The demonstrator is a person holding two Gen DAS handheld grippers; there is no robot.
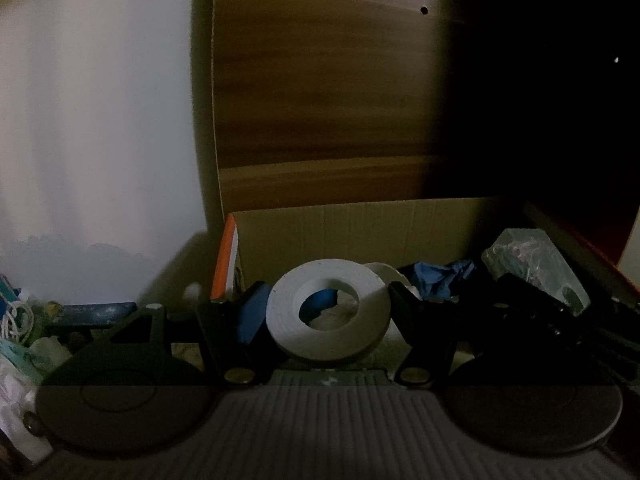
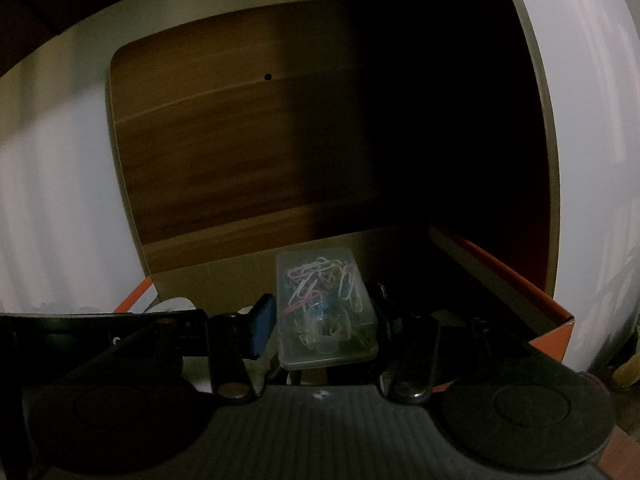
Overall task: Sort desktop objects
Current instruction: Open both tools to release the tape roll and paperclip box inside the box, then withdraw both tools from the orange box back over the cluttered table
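Altogether two grippers show, each with something between its fingers. The left gripper (image 1: 328,312) is closed about halfway on one white roll of tape (image 1: 328,312), which stands tilted with its hole facing the camera; the blue pad (image 1: 252,312) on the left finger touches the roll's side. The right gripper (image 2: 324,316) is likewise clamped on one clear plastic box (image 2: 326,312), and that box is filled with many coloured paper clips (image 2: 316,280), too tangled to count.

Both held things hang just over one open cardboard box (image 1: 360,232) with orange outer walls, which sits in front of a brown wooden panel (image 1: 320,100). Inside it, behind the roll, lie a crumpled blue cloth-like item (image 1: 440,276) and some white objects, dim and hard to make out. From the left wrist view the clear box of clips (image 1: 536,268) appears at the right, above the carton's far side.

Left of the carton, on the desk, sits a small heap: one coiled white cord (image 1: 16,320) and pale face masks (image 1: 24,356); their number cannot be told.
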